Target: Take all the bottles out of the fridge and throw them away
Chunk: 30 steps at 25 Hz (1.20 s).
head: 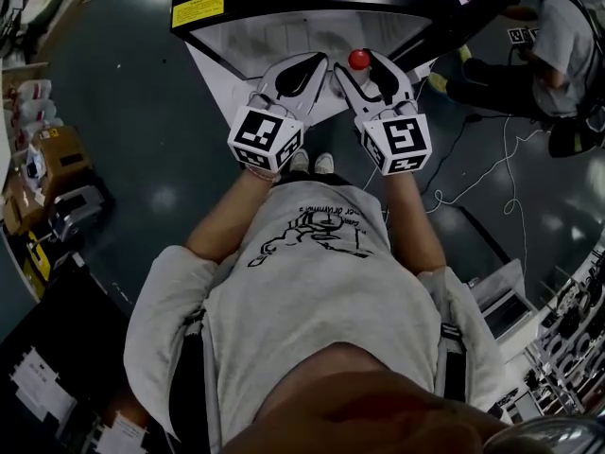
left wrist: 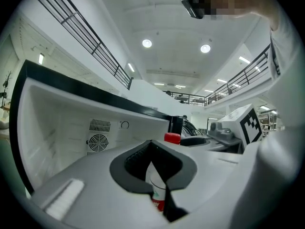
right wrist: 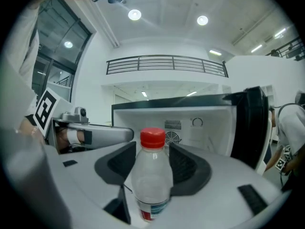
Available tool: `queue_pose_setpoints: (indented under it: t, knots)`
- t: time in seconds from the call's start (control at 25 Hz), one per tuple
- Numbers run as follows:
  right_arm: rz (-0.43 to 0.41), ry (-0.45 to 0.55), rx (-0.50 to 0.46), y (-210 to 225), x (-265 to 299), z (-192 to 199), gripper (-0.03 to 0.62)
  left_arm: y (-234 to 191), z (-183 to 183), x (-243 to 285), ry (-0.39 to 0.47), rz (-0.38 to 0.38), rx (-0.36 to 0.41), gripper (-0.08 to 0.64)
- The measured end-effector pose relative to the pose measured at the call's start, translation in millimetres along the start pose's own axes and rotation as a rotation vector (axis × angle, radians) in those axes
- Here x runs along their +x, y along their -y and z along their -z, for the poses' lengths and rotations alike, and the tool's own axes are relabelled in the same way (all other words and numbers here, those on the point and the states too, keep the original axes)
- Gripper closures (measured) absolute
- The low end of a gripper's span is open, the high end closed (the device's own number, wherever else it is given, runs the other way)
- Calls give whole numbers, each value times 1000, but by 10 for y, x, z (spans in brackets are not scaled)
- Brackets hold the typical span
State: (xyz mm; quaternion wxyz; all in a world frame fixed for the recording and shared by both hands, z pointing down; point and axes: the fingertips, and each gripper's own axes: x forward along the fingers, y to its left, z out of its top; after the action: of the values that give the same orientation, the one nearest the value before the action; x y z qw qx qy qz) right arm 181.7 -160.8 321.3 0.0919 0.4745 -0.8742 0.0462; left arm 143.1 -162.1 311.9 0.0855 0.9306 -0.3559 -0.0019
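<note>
Grey workshop floor, open white fridge [head: 284,38] ahead. The bottle [right wrist: 151,175], red cap up, stands clamped between the jaws of the right gripper [head: 371,72], just outside the fridge mouth. Left gripper [head: 299,76] sits beside it, jaws pressed together on nothing. Best handling, I'd judge: steady squeeze on the body, hold it upright, swing clear of the door, then check the fridge for more. Bottle label is red and teal, print unreadable. Yellow sticker [head: 198,9] on the fridge top is too small to read.
</note>
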Motion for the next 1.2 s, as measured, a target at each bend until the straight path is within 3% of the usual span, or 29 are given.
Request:
queue_pose_setpoints:
  t: [1.2]
  knots:
    - [-21, 2, -41, -221, -651, -404, 370, 463, -418, -333, 13, 117, 17, 551]
